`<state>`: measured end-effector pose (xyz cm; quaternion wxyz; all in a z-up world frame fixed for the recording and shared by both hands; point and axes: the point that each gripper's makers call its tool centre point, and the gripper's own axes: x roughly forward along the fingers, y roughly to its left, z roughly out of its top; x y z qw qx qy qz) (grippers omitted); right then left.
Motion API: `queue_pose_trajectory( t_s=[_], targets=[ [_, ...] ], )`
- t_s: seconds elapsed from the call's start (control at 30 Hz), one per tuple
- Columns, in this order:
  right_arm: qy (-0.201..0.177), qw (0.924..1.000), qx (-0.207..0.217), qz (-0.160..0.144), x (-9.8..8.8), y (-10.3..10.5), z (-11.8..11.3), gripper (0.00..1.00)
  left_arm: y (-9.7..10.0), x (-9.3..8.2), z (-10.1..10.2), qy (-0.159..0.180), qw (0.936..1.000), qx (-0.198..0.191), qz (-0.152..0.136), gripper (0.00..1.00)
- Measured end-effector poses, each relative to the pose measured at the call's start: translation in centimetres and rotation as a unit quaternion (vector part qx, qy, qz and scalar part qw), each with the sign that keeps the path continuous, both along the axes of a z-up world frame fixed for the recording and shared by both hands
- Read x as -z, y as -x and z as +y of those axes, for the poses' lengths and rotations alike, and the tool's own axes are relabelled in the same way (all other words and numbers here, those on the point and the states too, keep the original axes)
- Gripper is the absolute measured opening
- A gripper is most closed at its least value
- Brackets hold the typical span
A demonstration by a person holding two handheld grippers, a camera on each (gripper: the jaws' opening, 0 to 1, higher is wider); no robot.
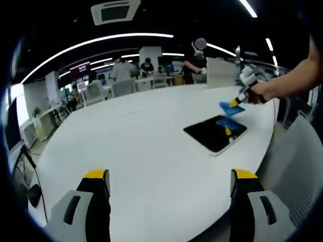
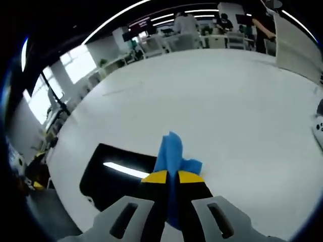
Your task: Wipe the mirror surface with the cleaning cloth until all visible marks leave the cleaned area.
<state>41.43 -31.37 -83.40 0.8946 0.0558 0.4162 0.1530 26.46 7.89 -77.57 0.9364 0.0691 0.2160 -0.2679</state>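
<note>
One mirror (image 1: 215, 132), one cloth (image 2: 174, 157)

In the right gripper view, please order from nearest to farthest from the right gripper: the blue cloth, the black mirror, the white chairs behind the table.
1. Blue cleaning cloth, clamped between the right gripper jaws.
2. Flat black rectangular mirror, just left on the white table.
3. White chairs, beyond the table's far edge.

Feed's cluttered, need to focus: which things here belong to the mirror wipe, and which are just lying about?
Job:
mirror
blue cleaning cloth, clamped in right gripper

Lying about:
white table
white device at table edge
chairs
left gripper, open and idle
</note>
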Motion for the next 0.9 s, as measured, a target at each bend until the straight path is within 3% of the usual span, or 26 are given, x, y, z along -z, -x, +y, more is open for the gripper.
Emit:
queue_pose_trajectory(
  t_s=[0.5,0.9],
  targets=[
    [0.021,0.9992,-0.02,0.027,2.6,-0.8,2.4,0.01,0.2,0.3,-0.2,0.0,1.0,0.006,0.007,0.99],
    [0.022,0.9988,-0.023,0.036,3.0,-0.8,3.1,0.01,0.6,0.8,-0.8,0.009,0.9994,0.027,0.021,0.99]
  ],
)
